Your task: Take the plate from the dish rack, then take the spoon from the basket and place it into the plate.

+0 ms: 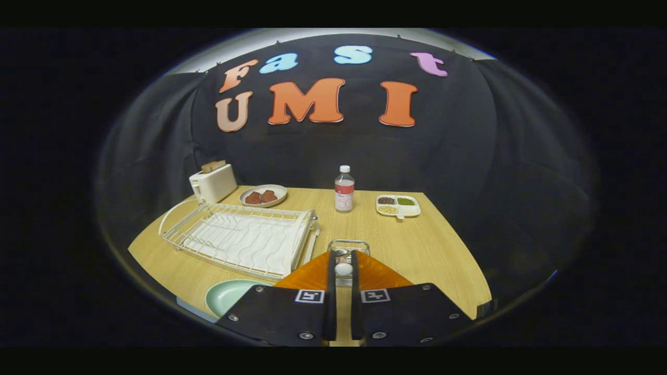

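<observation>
My gripper (343, 256) is closed to a narrow gap, and both fingers press on the white spoon (343, 269) held between them. Just ahead of the fingertips stands a small wire basket (348, 244), and the spoon reaches toward it. On the wooden table (427, 250), beside the left finger and close to the near edge, lies a pale green plate (229, 296), partly hidden by the gripper body. The white wire dish rack (245, 237) sits beyond the plate on the left, with nothing standing in its slots.
At the back left is a white toaster (212, 182) with bread in it. Next to it is a plate of reddish-brown food (263, 196). A water bottle (344, 189) stands beyond the basket, and a divided white tray (398, 205) of beans lies to its right.
</observation>
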Motion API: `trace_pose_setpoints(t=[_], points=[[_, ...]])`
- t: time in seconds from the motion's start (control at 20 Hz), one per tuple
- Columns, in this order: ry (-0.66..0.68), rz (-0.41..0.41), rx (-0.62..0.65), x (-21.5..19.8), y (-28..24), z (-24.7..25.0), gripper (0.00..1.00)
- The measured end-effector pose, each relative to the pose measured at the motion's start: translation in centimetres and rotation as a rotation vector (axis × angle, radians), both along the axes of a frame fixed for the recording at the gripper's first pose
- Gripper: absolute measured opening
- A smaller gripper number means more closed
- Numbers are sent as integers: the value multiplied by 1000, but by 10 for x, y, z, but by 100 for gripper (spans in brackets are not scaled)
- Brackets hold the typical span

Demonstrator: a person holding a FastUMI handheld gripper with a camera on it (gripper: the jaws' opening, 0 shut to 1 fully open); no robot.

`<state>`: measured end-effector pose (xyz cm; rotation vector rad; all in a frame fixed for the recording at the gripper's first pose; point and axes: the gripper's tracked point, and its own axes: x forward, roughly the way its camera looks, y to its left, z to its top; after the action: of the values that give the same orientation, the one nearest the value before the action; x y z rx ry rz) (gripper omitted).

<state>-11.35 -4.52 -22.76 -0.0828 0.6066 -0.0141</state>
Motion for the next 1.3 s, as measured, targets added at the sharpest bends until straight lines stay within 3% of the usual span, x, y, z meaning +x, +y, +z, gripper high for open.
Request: trace_pose_setpoints(t=[0.55, 0.9, 1.3], points=[[35, 84, 104, -63, 29, 13, 11], [131, 158, 167, -102, 63, -17, 11], [220, 278, 226, -105, 121, -57, 11]])
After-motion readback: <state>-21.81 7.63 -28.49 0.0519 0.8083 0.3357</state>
